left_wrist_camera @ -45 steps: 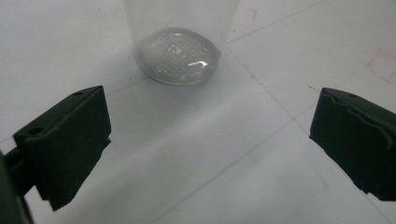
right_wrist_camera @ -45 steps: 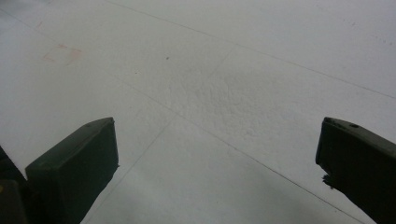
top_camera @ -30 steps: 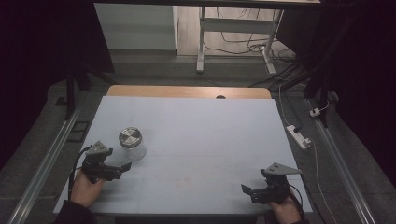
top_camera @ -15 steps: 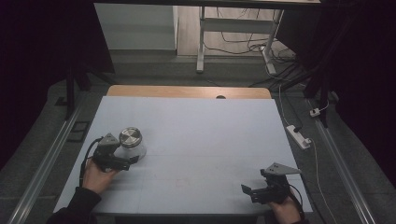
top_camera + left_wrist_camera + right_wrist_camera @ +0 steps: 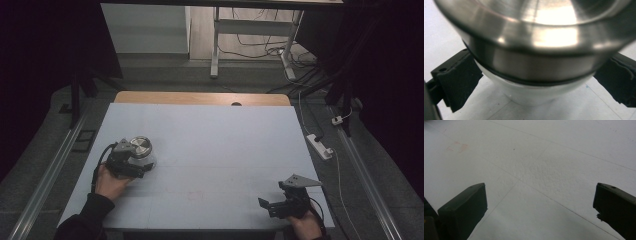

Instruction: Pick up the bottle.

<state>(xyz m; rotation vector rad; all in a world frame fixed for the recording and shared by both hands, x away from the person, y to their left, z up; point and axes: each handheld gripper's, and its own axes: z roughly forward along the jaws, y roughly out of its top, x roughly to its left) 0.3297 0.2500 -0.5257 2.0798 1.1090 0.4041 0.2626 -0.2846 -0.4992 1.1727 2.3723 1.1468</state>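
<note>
A small clear jar with a shiny metal lid stands upright at the left of the pale blue table top. My left gripper has reached it from the near side and is open. In the left gripper view the jar sits between the black pads, one on each side just under the lid; contact is not clear. My right gripper rests open at the near right corner. In its own view, the right gripper has bare table between its jaws.
A wooden strip edges the far side of the table. On the floor to the right lies a white power strip with a cable. Metal rails run along both sides, and desk legs with cables stand beyond.
My left gripper has moved away from the near edge and to the right, up to the jar, so its jaws now straddle it. The right gripper has stayed still.
</note>
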